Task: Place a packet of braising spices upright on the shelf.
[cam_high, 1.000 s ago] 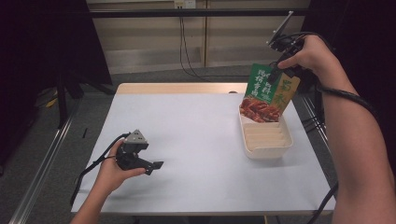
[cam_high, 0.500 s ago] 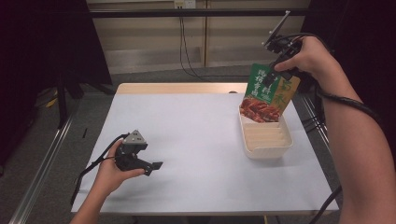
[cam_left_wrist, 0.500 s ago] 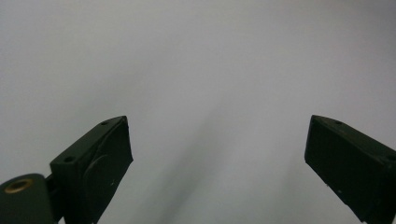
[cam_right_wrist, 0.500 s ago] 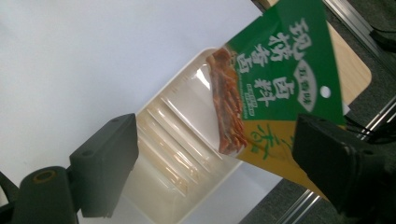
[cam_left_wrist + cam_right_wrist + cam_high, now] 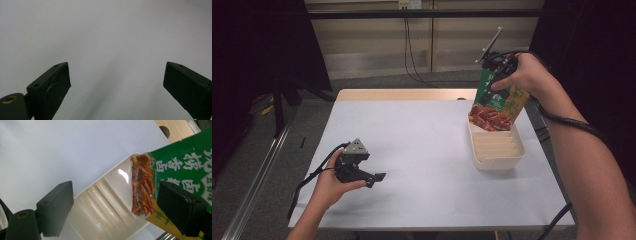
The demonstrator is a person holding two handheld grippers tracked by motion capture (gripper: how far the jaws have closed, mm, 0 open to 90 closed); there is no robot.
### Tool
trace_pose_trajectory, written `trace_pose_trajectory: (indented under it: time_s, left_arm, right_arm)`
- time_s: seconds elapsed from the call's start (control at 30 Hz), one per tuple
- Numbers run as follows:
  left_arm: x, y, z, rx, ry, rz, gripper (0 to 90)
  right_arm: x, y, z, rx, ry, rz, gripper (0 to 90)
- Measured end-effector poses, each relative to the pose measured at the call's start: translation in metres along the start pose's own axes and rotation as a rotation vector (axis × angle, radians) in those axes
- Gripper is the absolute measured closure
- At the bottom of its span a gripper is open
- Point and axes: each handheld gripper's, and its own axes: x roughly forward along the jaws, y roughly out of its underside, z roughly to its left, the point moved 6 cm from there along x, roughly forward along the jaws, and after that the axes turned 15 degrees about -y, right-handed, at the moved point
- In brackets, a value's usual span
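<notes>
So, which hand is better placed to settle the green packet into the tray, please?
Right: the right gripper is at the packet over the tray; the left gripper sits open across the table.

Green packet (image 5: 180,167) cut off at right gripper view's edge; print unreadable; far tray (image 5: 105,207) end hidden.

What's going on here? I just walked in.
A person works with tongs in each hand. The right tongs are over the white tray at the right side of the table, open, with a green snack packet beside one jaw, its lower end at the tray's far end. The left tongs are open and empty, low at front left.
</notes>
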Motion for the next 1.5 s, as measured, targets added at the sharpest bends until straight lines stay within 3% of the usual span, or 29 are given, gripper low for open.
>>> trace_pose_trajectory:
  time_s: [0.63, 0.7, 0.77, 1.17, 1.5]
  left_arm:
    - [0.0, 0.001, -0.001, 0.005, -0.003, 0.013, 7.1]
    - [-0.001, 0.002, -0.001, 0.021, 0.004, 0.018, 7.1]
    - [0.0, 0.001, -0.002, 0.006, 0.001, 0.003, 7.1]
    - [0.0, 0.002, -0.001, 0.019, -0.001, 0.012, 7.1]
    - [0.001, 0.002, -0.002, 0.02, 0.004, 0.012, 7.1]
  right_arm:
    - [0.06, -0.008, 0.038, -0.135, -0.09, 0.043, 13.5]
    - [0.066, -0.009, 0.042, -0.136, -0.106, 0.042, 13.4]
    - [0.072, -0.009, 0.045, -0.148, -0.109, 0.042, 13.4]
    - [0.105, -0.008, 0.063, -0.203, -0.154, 0.028, 13.1]
    - [0.128, -0.004, 0.074, -0.223, -0.161, 0.009, 12.9]
